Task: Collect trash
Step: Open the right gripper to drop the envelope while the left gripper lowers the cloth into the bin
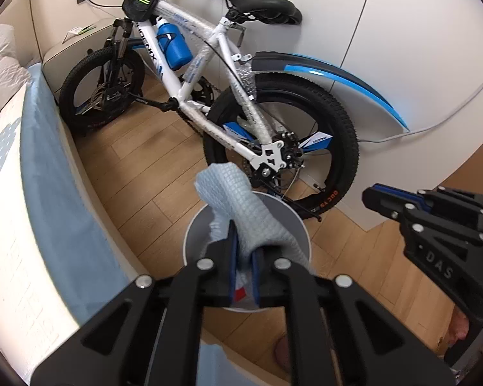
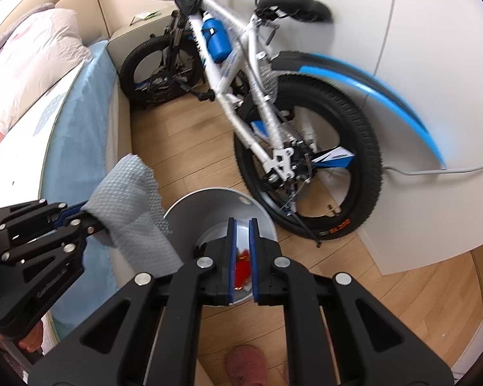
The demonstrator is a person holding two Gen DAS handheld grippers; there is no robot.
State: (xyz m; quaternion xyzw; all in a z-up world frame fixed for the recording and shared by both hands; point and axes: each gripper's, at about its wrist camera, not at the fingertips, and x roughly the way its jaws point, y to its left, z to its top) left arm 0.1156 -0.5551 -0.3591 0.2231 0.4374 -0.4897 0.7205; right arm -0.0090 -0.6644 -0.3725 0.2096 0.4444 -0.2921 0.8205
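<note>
A round grey bin [image 1: 293,214] [image 2: 209,194] stands on the wood floor beside the bed. My left gripper [image 1: 244,241] [image 2: 90,213] hangs over its left rim, shut on a pale blue embossed paper towel [image 1: 241,199] [image 2: 128,199] that sticks up and drapes over one finger. My right gripper [image 2: 243,222] [image 1: 368,194] points down into the bin. Its pads stand a narrow gap apart and press on nothing. Through that gap a red wrapper [image 2: 242,265] [image 1: 240,292] shows, apparently lying in the bin.
A white and blue child's bike [image 1: 209,80] [image 2: 241,64] leans on the white wall just behind the bin. The bed with a blue sheet [image 1: 42,193] [image 2: 77,122] runs along the left. A grey cable [image 1: 450,119] trails along the wall. A pink slipper [image 2: 246,366] shows below.
</note>
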